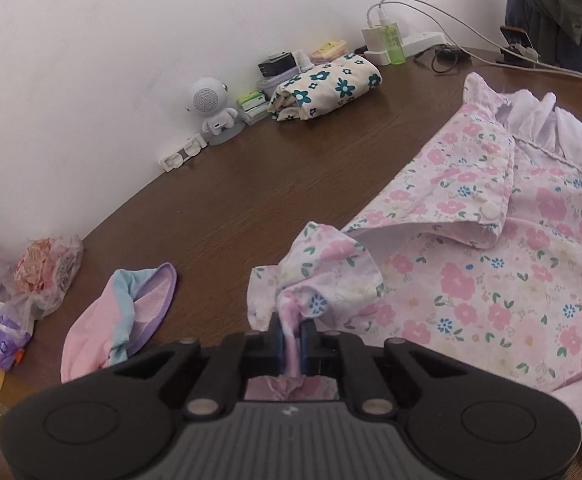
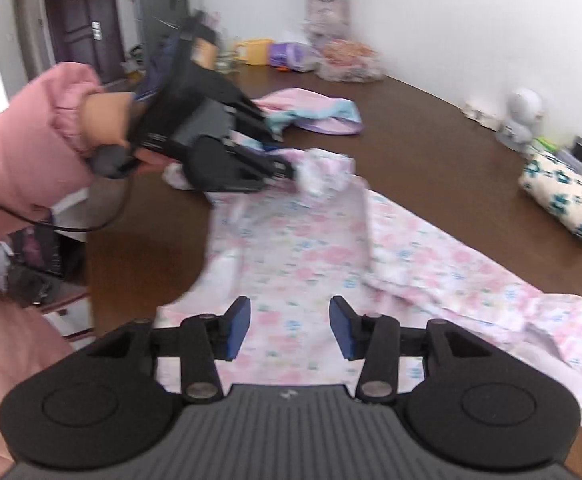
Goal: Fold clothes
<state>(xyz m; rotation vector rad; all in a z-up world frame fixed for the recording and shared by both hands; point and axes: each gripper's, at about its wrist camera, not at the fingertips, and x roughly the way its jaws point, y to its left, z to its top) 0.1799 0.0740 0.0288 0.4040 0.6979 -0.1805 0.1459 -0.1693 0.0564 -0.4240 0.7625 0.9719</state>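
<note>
Pinched between my left gripper's [image 1: 291,334] blue pads, a bunched sleeve of the pink floral garment [image 1: 491,272] lifts off the brown table [image 1: 219,200] while my right gripper [image 2: 289,328] hovers wide above its spread body, likely mid-fold, sleeve going inward.

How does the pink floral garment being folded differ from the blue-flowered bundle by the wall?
The pink floral garment lies spread open across the table, while the blue-flowered bundle is already folded into a compact packet. The garment carries small pink and blue blossoms on pale pink; the bundle has larger teal flowers on cream. The left gripper pinches the garment's sleeve; nothing touches the bundle. Both are floral-print fabric on the same table.
</note>
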